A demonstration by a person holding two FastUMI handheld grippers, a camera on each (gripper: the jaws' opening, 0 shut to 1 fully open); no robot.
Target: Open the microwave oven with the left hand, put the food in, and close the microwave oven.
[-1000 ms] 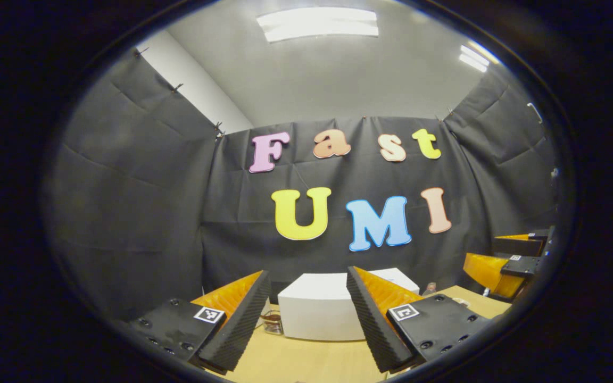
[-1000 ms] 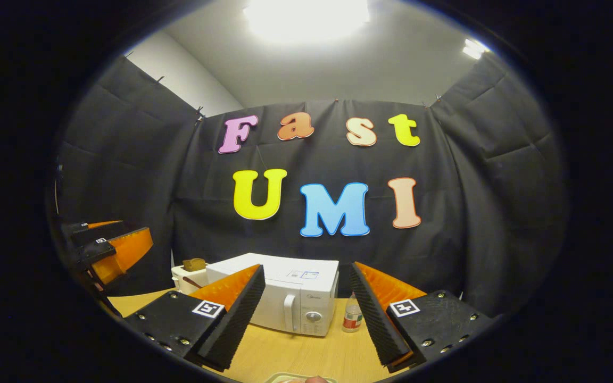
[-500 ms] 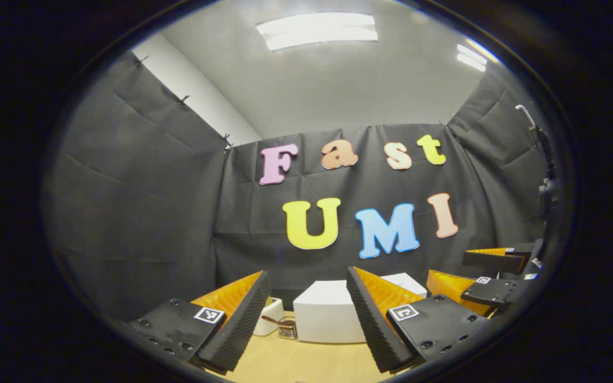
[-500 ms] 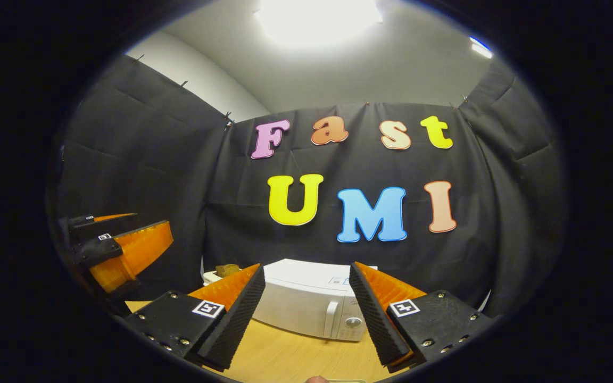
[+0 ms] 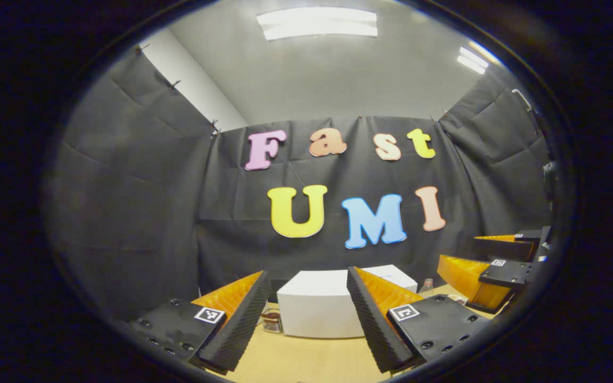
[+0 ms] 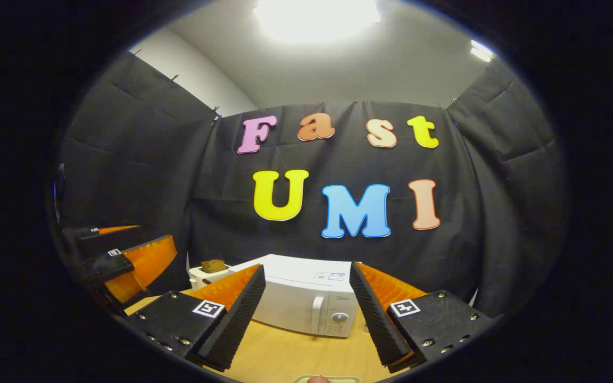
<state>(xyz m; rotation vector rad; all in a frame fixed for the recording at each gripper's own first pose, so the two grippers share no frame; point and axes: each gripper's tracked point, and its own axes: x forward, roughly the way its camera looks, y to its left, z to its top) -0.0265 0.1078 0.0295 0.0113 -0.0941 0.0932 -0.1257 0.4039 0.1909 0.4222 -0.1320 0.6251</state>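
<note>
The white microwave [image 6: 296, 303] stands on the wooden table [image 6: 285, 356] with its door shut; its handle [image 6: 317, 322] and dial [image 6: 340, 317] face me in the right gripper view. My right gripper [image 6: 306, 267] hangs open in front of it, with nothing between its fingers. From the left gripper view I see the microwave [image 5: 317, 311] from its plain side, and my left gripper [image 5: 307, 274] is open and empty, well short of it. The rim of a pale tray [image 6: 333, 379] peeks in at the bottom edge; what lies on it is hidden.
A white toaster [image 6: 203, 275] holding a brown slice stands left of the microwave. A small glass item [image 5: 272, 321] sits beside the microwave, and a small bottle [image 5: 428, 287] behind it. The left gripper [image 6: 125, 260] hovers at the table's left, the right gripper [image 5: 490, 268] at its right.
Both cameras have swung a little, so the microwave sits further left and lower in each view than half a second ago. Both grippers have stayed open and empty.
</note>
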